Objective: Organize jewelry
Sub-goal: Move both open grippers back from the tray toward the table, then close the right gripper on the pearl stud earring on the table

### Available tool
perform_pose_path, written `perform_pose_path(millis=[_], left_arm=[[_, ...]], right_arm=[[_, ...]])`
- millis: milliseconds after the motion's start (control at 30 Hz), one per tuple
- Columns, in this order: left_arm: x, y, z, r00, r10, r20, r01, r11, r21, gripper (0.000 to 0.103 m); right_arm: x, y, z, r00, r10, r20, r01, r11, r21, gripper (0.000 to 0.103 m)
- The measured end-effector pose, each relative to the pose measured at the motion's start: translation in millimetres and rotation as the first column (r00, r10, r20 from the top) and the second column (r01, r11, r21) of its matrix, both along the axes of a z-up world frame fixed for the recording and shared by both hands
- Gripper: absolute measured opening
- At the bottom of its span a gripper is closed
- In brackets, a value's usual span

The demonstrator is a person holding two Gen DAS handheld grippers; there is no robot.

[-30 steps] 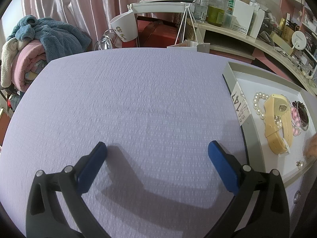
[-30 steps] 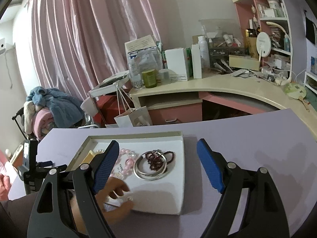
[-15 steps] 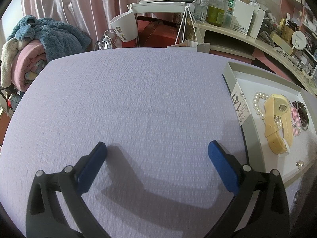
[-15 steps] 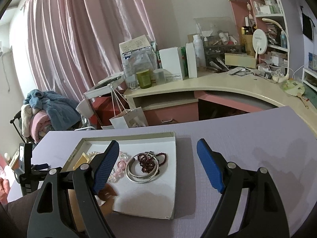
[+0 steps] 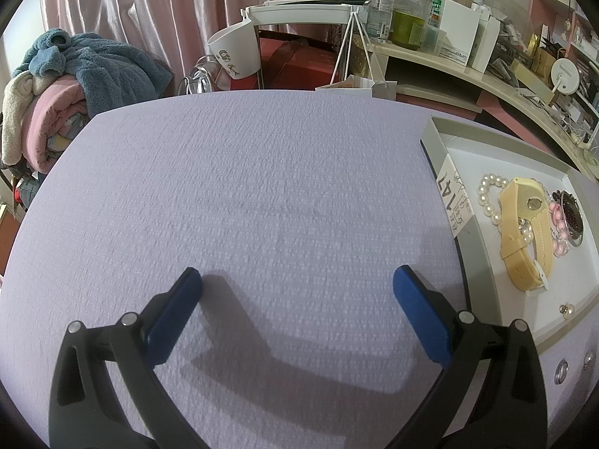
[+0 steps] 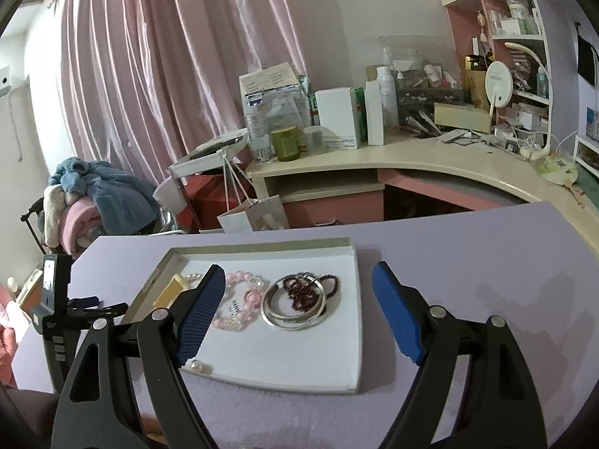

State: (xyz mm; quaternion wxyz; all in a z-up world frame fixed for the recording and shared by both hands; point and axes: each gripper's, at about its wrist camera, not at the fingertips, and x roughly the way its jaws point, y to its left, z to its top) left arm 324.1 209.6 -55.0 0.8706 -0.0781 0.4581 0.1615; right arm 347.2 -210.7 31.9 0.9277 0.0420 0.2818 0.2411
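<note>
While your left claw [image 5: 297, 292] hangs over bare lavender cloth on the worktop [image 5: 262, 194], its blue pads [image 5: 176, 314] stand wide apart with nothing between them. Off to its right sits the shallow white tray [image 5: 436, 138], a paper slip marked with digits [image 5: 451, 196] draped over its near wall. Inside the tray, from this side, you can see a string of white pearls [image 5: 486, 196], a cream-yellow watch strap [image 5: 524, 239] lying across it, pink beads [image 5: 558, 224] just beyond the strap, and a dark beaded piece with a silver ring [image 5: 572, 217] at the far edge. A small pearl earring [image 5: 566, 309] lies alone near the tray's corner closest to you. Two small round metal pieces [image 5: 561, 370] rest on the cloth outside the tray.

Your right claw [image 6: 299, 307] is also spread wide and holds nothing; it points down at the tray [image 6: 318, 381] from the front. Between its pads you see the silver bangles [image 6: 294, 305] with the dark red bead strand [image 6: 305, 290] lying across them, and the pink bead bracelet [image 6: 243, 299] touching them on the left. The yellow strap [image 6: 170, 292] and pearls are partly hidden behind the left pad [image 6: 200, 314]. The loose pearl earring [image 6: 197, 366] sits just inside the tray's front edge, below that pad. Your other tool shows at the left edge [image 6: 56, 310] of this view.
</note>
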Motion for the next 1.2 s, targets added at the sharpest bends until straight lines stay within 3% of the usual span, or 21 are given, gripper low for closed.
perform_pose_path(millis=[467,833,967,1100,1200], left_arm=[[0.6,-0.3,0.0,1.000,0.000,0.000,0.000,1.000,0.000,0.101],[-12.9,-4.9,1.5,1.000,0.000,0.003,0.000,1.000,-0.011,0.101],[-53.8,-24.6,20.5,0.994,-0.031,0.106,0.030,1.000,0.010,0.101],[-108.5,-45.9,55.9,0.960,-0.067,0.272,0.069,0.998,0.004,0.101],[-138.2,-69.0,73.3,0.934,-0.079,0.348,0.078,0.997,0.017,0.101]], right_arm=[[-34.9,12.5,-3.0,1.000,0.003,-0.023,-0.004,1.000,-0.018,0.082],[-63.9,-1.9,-8.2,0.998,-0.035,-0.053,0.035,0.999,0.003,0.082],[-82.4,-11.6,-5.0,0.998,-0.054,-0.018,0.054,0.999,-0.004,0.083],[-97.6,-16.8,-2.4,0.998,-0.059,0.012,0.059,0.998,-0.012,0.083],[-105.4,-12.6,-7.4,0.999,-0.033,0.015,0.034,0.999,-0.027,0.083]])
